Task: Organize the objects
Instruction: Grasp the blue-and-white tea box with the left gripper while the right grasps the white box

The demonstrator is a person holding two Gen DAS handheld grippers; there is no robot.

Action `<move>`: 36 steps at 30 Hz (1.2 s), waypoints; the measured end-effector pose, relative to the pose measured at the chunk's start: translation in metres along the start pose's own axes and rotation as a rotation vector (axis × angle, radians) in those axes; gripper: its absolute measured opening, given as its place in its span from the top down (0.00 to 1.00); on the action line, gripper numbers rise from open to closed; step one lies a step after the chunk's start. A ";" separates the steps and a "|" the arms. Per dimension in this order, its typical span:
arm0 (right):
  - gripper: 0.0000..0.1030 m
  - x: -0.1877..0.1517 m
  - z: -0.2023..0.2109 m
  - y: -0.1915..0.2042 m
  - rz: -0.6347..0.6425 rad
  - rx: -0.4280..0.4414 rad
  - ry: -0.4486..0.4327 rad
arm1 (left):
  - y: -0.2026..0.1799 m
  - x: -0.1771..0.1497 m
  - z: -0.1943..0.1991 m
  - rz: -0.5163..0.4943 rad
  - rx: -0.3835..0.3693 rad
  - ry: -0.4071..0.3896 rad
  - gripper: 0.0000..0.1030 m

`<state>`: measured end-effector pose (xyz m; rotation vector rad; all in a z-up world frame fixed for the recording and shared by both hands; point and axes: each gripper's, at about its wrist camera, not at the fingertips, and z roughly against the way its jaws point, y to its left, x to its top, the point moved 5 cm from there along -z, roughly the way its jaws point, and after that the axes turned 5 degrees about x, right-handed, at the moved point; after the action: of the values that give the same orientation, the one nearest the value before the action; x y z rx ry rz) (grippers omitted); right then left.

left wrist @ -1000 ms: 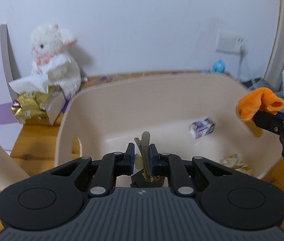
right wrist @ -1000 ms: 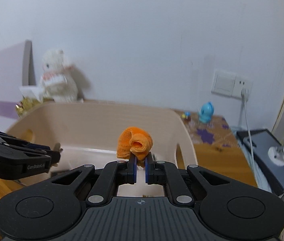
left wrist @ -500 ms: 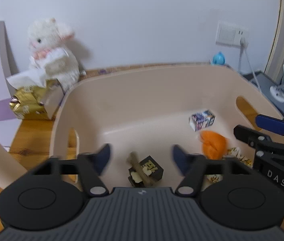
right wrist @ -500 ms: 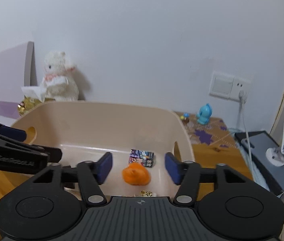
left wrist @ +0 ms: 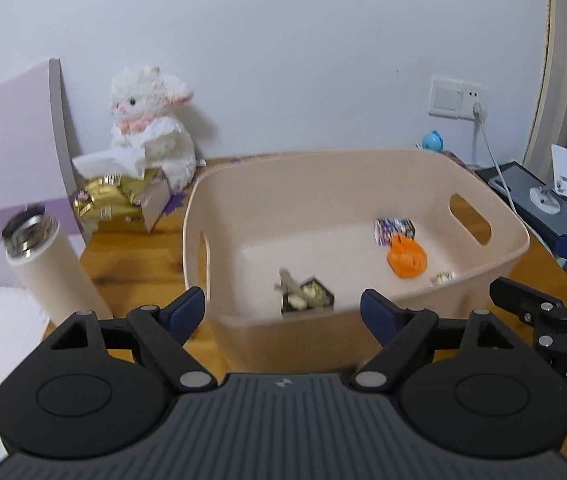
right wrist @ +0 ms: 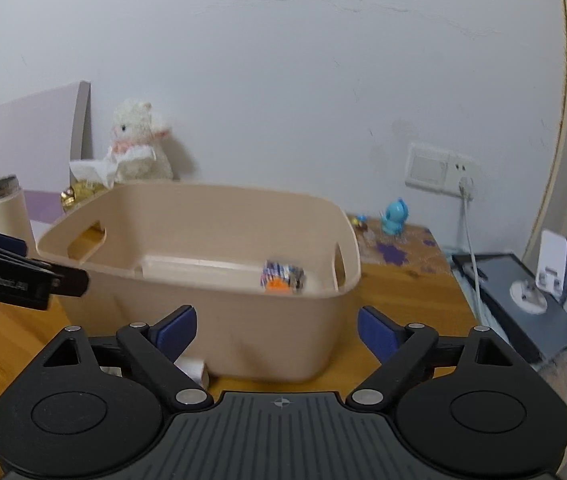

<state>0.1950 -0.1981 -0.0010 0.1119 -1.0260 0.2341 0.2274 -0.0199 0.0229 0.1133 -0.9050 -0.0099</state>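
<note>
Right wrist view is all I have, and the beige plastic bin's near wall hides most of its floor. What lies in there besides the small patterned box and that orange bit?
Observer: The left wrist view shows a beige hair clip lying across a small dark box, close to the near wall of the beige plastic bin.
Operator: Is the orange thing lying loose?
Observer: Yes. It is a rolled orange cloth on the bin floor, right beside the small patterned box, with no gripper on it.
Operator: I see only one finger of the left gripper. Is it carrying anything?
Observer: No. The left gripper has its jaws opening, and its blue pads hold nothing.
</note>
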 end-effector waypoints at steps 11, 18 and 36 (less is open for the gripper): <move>0.14 -0.051 -0.009 -0.002 -0.005 -0.020 0.108 | -0.013 -0.056 -0.006 -0.038 -0.020 0.093 0.17; 0.14 -0.062 -0.020 0.001 -0.008 -0.019 0.147 | -0.031 -0.082 -0.035 -0.036 -0.083 0.194 0.17; 0.14 -0.061 -0.064 0.049 -0.020 0.076 0.172 | 0.001 -0.095 -0.052 0.010 -0.072 0.234 0.30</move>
<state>0.2066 -0.1465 -0.0872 0.1684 -0.8451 0.2602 0.2097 -0.0084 -0.0838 0.0418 -0.6706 -0.0189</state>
